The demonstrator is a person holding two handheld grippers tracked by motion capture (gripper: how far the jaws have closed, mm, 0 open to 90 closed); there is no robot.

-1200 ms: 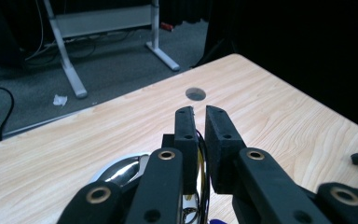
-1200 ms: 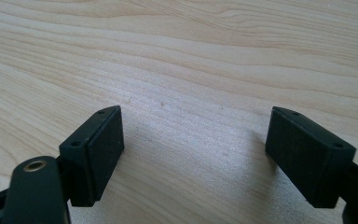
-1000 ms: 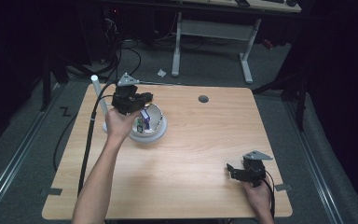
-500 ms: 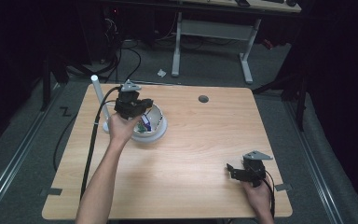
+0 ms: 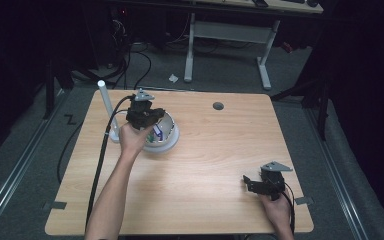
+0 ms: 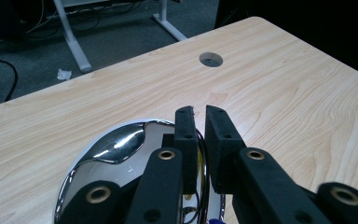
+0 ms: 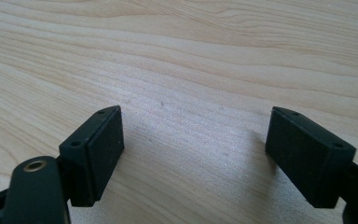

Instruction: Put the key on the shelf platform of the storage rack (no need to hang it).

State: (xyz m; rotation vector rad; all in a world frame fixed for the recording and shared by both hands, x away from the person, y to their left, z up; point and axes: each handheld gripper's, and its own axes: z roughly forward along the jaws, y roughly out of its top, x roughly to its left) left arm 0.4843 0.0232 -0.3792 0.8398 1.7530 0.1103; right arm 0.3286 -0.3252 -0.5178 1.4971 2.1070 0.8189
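Note:
A shiny metal bowl (image 5: 169, 136) stands on the left half of the wooden table (image 5: 215, 150), with a small purple and white thing (image 5: 156, 133) inside it. My left gripper (image 5: 154, 118) is at the bowl's rim, held by a hand coming from the near side. In the left gripper view the jaws of my left gripper (image 6: 199, 112) stand almost together, one over the bowl (image 6: 116, 144) and one outside, with the rim between them. Near the table's front right corner, my right gripper (image 5: 248, 183) rests low and open. Bare wood lies between the jaws of the right gripper (image 7: 193, 135).
A white upright post (image 5: 105, 105) stands just left of the bowl, close to the left hand. A round cable hole (image 5: 218, 106) is at the back of the table. A black cable (image 5: 100, 165) trails off the left side. Desk legs stand on the floor beyond.
The left gripper has come down a little toward the bowl's rim. The bowl has stayed in place and the right gripper has not moved.

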